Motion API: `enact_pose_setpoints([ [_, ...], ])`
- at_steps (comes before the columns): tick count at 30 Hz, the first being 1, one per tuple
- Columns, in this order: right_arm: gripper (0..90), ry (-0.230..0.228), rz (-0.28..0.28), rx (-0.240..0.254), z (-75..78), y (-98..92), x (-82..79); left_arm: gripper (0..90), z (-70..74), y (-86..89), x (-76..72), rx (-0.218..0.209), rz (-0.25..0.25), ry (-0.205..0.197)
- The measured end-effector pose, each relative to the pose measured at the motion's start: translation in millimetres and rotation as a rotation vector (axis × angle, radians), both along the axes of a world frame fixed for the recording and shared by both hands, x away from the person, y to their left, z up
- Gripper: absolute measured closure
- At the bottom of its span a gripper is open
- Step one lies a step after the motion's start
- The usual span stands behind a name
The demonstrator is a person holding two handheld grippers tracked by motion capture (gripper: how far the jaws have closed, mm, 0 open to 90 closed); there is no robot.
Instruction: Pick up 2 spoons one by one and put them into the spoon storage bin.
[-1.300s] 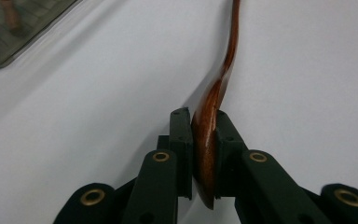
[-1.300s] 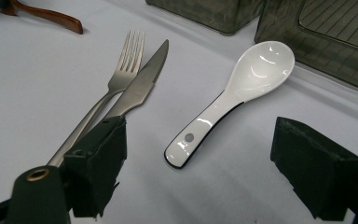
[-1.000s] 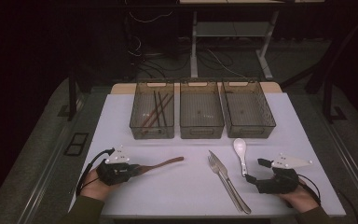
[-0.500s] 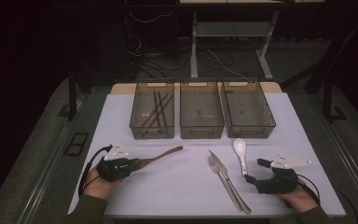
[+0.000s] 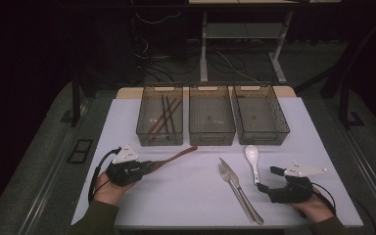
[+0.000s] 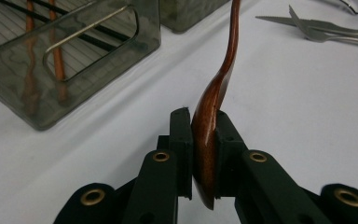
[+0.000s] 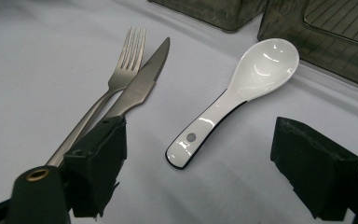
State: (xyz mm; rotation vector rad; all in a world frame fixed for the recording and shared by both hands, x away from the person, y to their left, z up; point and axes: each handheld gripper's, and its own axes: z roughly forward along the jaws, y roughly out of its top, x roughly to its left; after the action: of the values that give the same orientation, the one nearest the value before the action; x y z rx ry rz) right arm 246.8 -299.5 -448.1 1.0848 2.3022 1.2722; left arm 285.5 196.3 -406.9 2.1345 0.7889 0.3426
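In the right gripper view, the right gripper [image 7: 200, 172] stood with its two black jaws wide apart and nothing between the pads. A white spoon [image 7: 242, 93] lay on the table [image 7: 37, 60] just beyond them, bowl up and handle end toward the gap. Left of it lay a fork [image 7: 116, 79] and a knife [image 7: 137, 88] (touching, blade across the fork's neck). Two dark bins' walls [image 7: 321, 42] stood beyond the spoon.

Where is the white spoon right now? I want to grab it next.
In the high view the white spoon lies on the table's right half, just right of the fork and knife, before the open right gripper.
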Motion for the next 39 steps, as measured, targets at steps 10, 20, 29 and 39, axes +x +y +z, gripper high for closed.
enact_pose_setpoints([
  [10, 17.9, -0.003, 0.002, -0.004, 0.0, 0.8, -0.4, 80.2, 9.9, -8.4, 10.2, -0.063, 0.003, -0.010],
  [20, 17.8, -0.005, 0.000, -0.001, 0.3, 0.0, -0.6, 80.2, 23.5, -29.9, 35.3, -0.066, 0.033, -0.033],
  [29, 17.9, -0.004, -0.001, 0.001, 0.5, -0.4, -1.0, 80.2, 32.3, -55.8, 60.0, -0.091, 0.049, -0.049],
  [39, 17.9, -0.004, -0.001, 0.004, 0.4, -1.0, -0.9, 80.2, 35.7, -90.6, 88.1, -0.103, 0.044, -0.064],
])
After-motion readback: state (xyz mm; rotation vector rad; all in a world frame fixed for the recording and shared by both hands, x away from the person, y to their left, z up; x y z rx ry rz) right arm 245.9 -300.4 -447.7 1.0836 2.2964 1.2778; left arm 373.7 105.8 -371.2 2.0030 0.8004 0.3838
